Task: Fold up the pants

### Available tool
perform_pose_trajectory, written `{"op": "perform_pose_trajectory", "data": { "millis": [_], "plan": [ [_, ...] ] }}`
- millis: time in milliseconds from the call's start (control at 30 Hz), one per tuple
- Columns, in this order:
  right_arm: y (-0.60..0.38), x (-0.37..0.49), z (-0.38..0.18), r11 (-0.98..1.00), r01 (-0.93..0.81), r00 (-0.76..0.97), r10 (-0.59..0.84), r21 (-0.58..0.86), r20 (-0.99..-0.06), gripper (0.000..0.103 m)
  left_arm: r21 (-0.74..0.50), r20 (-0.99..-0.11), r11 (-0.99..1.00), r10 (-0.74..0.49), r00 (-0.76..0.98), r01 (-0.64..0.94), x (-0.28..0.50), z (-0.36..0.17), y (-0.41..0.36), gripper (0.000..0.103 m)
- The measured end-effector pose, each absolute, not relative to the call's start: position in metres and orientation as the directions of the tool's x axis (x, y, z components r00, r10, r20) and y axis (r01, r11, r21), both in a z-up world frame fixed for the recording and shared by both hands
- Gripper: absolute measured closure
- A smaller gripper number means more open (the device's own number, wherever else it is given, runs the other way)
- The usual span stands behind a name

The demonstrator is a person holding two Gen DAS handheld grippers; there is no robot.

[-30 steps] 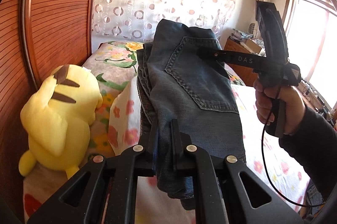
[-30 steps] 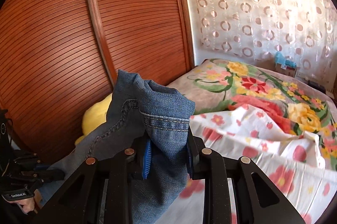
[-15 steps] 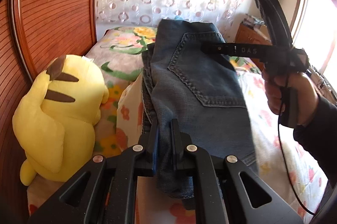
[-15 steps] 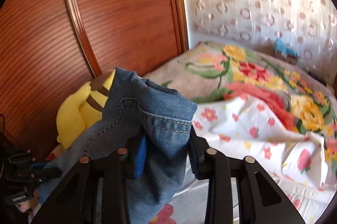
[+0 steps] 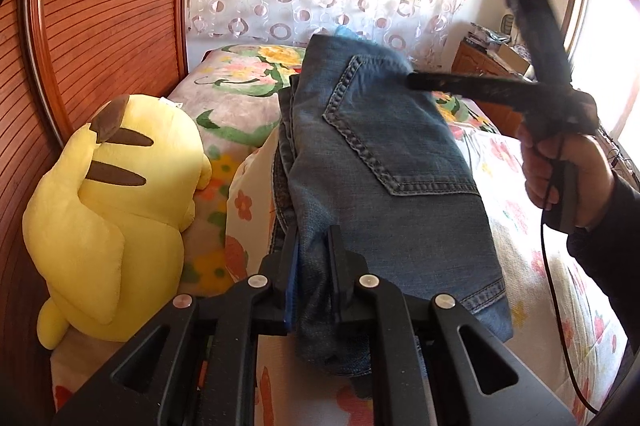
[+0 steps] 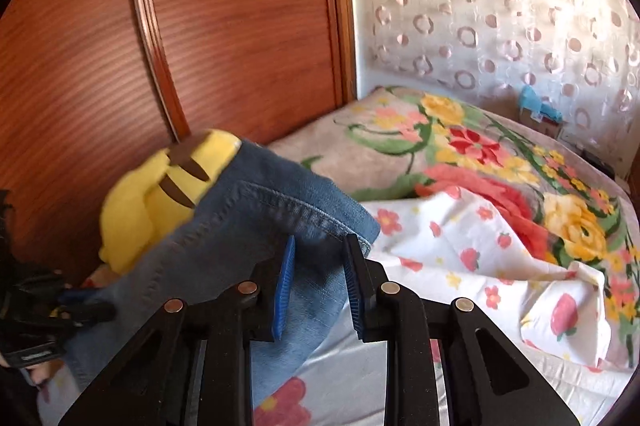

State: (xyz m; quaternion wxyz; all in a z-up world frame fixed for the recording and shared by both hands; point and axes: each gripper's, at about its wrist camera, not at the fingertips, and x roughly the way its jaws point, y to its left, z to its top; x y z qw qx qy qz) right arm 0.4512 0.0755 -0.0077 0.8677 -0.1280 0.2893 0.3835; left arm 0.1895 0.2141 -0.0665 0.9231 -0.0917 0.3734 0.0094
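While motion-blurred, right gripper [image 6: 318, 278] clamps jeans [image 5: 384, 161] | left gripper [image 5: 314, 266] pinches hem | bed [image 6: 460, 258] partly hidden

Pants [image 5: 384, 161] on bed [image 5: 520, 209], plush toy [image 5: 116, 193] left, against wardrobe [image 5: 112, 5]

A fold of the jeans [image 6: 256, 226] is seen between the fingers of the right gripper [image 6: 318, 282], whose blue pads [image 6: 285, 286] are set slightly apart around the denim. A yellow plush toy [image 6: 160, 193] is partly covered by the jeans, beside the floral bedding [image 6: 480, 185].
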Motion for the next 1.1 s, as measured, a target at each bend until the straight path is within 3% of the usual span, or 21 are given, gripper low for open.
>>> {"op": "perform_pose_trajectory", "data": {
  "millis": [267, 633, 900, 1100],
  "plan": [
    [0.090, 0.470, -0.012, 0.689, -0.725, 0.525, 0.569, 0.018, -0.633, 0.078, -0.173, -0.687, 0.981, -0.053, 0.725, -0.093, 0.189, -0.065, 0.216, 0.088],
    [0.033, 0.382, 0.012, 0.684, -0.730, 0.557, 0.605, 0.013, -0.569, 0.078, -0.097, -0.645, 0.987, 0.037, 0.764, -0.129, 0.169, -0.032, 0.206, 0.088],
    [-0.016, 0.324, 0.029, 0.704, -0.710, 0.592, 0.615, 0.025, -0.521, 0.078, -0.084, -0.600, 0.989, 0.046, 0.799, -0.120, 0.142, -0.007, 0.187, 0.057],
    [-0.051, 0.281, 0.035, 0.716, -0.698, 0.610, 0.614, 0.028, -0.500, 0.078, -0.080, -0.585, 0.992, 0.029, 0.811, -0.093, 0.129, 0.005, 0.168, 0.057]
  ]
}}
